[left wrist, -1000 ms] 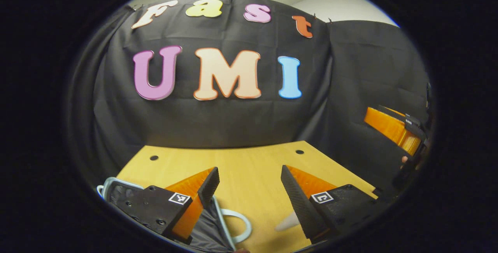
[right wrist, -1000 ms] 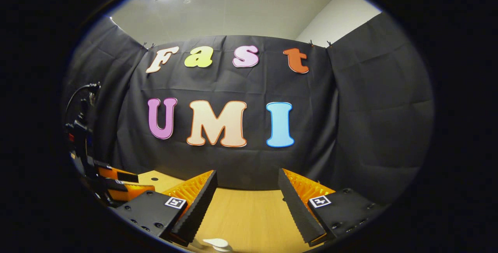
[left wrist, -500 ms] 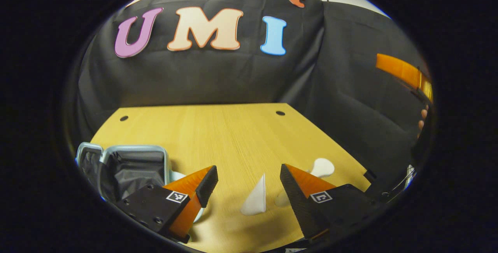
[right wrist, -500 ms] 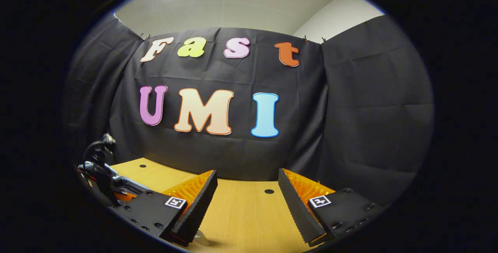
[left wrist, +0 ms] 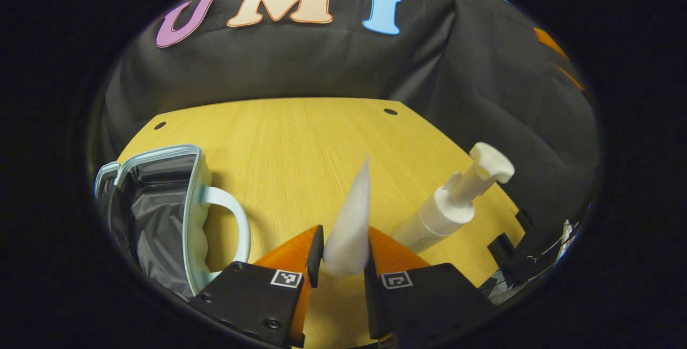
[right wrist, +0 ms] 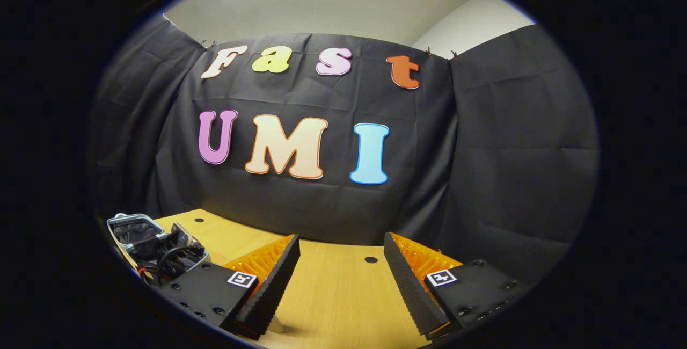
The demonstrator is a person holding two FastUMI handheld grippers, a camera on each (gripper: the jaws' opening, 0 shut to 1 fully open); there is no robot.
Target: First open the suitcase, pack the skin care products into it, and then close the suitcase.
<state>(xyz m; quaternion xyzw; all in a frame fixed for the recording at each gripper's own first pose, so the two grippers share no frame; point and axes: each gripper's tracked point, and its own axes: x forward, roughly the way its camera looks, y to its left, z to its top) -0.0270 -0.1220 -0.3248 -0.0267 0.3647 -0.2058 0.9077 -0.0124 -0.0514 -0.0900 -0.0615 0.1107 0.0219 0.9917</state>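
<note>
In the left gripper view my left gripper (left wrist: 343, 249) is shut on a white tube (left wrist: 351, 215), both fingers pressing its lower sides while its flat sealed end points up and away. A white pump bottle (left wrist: 448, 206) leans just right of the tube. The open suitcase (left wrist: 155, 204), pale blue with a dark lining and a white handle (left wrist: 239, 220), lies to the left. In the right gripper view my right gripper (right wrist: 341, 255) hangs open above the table with nothing between its fingers. The suitcase (right wrist: 129, 228) sits far left there, with the left gripper's body (right wrist: 172, 247) in front of it.
Everything stands on a wooden table (left wrist: 300, 139) with small holes near its back corners; it also runs under the right gripper as the table (right wrist: 333, 295). Black cloth walls close the back and right sides.
My left gripper has dropped and moved forward onto the white tube and shut on it. The pump bottle and suitcase now look closer. The right gripper has barely shifted and stays open.
</note>
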